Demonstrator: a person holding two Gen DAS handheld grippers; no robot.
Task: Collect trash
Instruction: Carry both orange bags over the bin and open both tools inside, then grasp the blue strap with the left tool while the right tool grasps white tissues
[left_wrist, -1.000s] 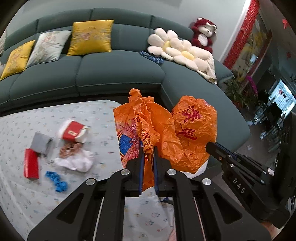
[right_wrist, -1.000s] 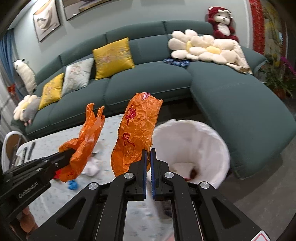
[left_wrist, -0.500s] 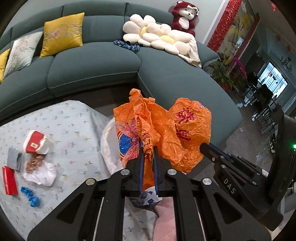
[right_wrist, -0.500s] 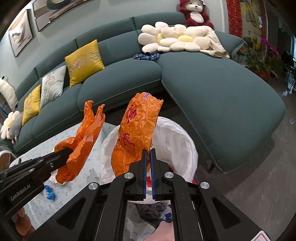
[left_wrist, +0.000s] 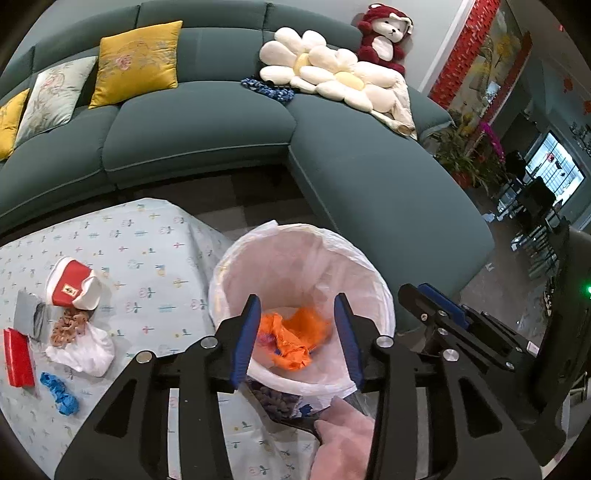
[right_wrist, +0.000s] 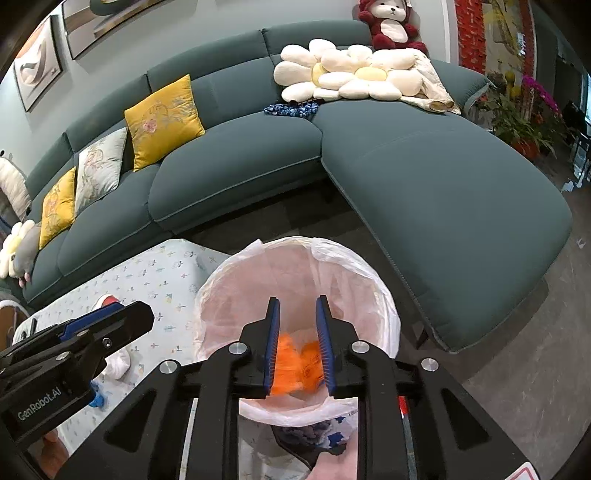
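A white-lined trash bin (left_wrist: 369, 273) stands beside the table; it also shows in the right wrist view (right_wrist: 369, 280). The crumpled orange plastic bag (left_wrist: 291, 339) lies inside it, also seen blurred in the right wrist view (right_wrist: 295, 358). My left gripper (left_wrist: 297, 336) is open and empty above the bin. My right gripper (right_wrist: 297, 347) is open and empty above the bin too. On the table lie a red-and-white carton (left_wrist: 70, 284), a red packet (left_wrist: 18, 358), a blue scrap (left_wrist: 59, 387), a white crumpled bag (left_wrist: 85, 347) and a grey wrapper (left_wrist: 29, 314).
The table has a pale patterned cloth (left_wrist: 147, 251). A large teal sofa (left_wrist: 221, 129) with yellow cushions (left_wrist: 136, 62), a flower pillow (left_wrist: 332, 77) and a plush toy (left_wrist: 384, 37) curves behind the table and bin. Potted plants (left_wrist: 465, 155) stand at the right.
Both grippers held the orange bag over the bin, then opened. The bag dropped into the bin.
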